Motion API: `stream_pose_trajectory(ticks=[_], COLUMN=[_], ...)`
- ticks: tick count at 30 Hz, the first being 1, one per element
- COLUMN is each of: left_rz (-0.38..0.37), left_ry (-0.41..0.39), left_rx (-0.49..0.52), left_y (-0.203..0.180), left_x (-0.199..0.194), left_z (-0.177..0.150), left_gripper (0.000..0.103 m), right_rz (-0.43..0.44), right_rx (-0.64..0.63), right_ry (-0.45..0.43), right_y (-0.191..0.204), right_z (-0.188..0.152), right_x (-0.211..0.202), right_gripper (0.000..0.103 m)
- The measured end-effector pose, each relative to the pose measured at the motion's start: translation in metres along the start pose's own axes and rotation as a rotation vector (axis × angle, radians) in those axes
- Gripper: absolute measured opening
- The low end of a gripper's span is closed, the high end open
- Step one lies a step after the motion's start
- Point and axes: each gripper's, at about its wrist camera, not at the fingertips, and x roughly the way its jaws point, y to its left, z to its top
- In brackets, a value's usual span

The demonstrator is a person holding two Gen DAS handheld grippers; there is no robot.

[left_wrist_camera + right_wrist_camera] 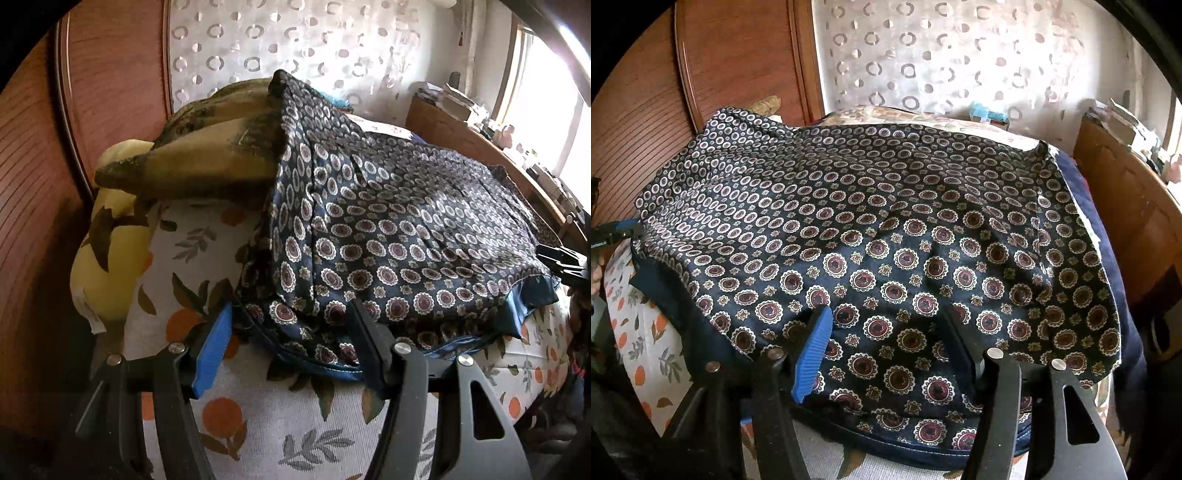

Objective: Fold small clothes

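A dark navy garment (388, 236) with a round medallion print lies spread on a bed, its far left corner draped up over a pile of pillows. It fills the right wrist view (886, 240). My left gripper (291, 314) is open, its fingers astride the garment's near left hem. My right gripper (886, 317) is open over the garment's near edge, the cloth lying between its fingers. The right gripper's tip (561, 258) shows at the right edge of the left wrist view. The left gripper's blue tip (617, 232) shows at the left edge of the right wrist view.
The bed sheet (258, 424) is white with orange fruit and leaves. Brown and yellow pillows (207, 155) are stacked at the left. A wooden wardrobe (44, 184) stands left, a cluttered wooden desk (1137, 206) right, patterned wallpaper (942, 55) behind.
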Motion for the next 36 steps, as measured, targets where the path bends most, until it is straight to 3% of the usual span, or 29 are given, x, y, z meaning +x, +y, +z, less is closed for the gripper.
stream_pose_trajectory(ticks=[7, 9, 14, 16, 24, 36], left_rz=[-0.033, -0.041, -0.076, -0.078, -0.122, -0.275], left_ry=[-0.027, -0.039, -0.033, -0.038, -0.151, -0.259], left_rx=[-0.046, -0.058, -0.063, -0.056, -0.018, 0.016], left_y=[0.007, 0.011, 0.013, 0.010, -0.013, -0.052], left_x=[0.003, 0.003, 0.004, 0.002, -0.026, -0.042], left_z=[0.005, 0.006, 0.005, 0.005, 0.017, 0.034], left_gripper=[0.061, 0.046, 0.023, 0.007, 0.005, 0.004], right_rz=[-0.016, -0.016, -0.015, -0.014, -0.014, -0.004], right_rx=[-0.019, -0.018, -0.016, -0.014, -0.014, -0.005], right_ry=[0.008, 0.008, 0.008, 0.008, 0.009, 0.007], right_y=[0.006, 0.007, 0.007, 0.006, 0.006, 0.003], right_z=[0.001, 0.001, 0.000, 0.000, -0.001, -0.002], right_x=[0.003, 0.003, 0.004, 0.004, 0.004, 0.004], right_gripper=[0.063, 0.063, 0.063, 0.063, 0.063, 0.063])
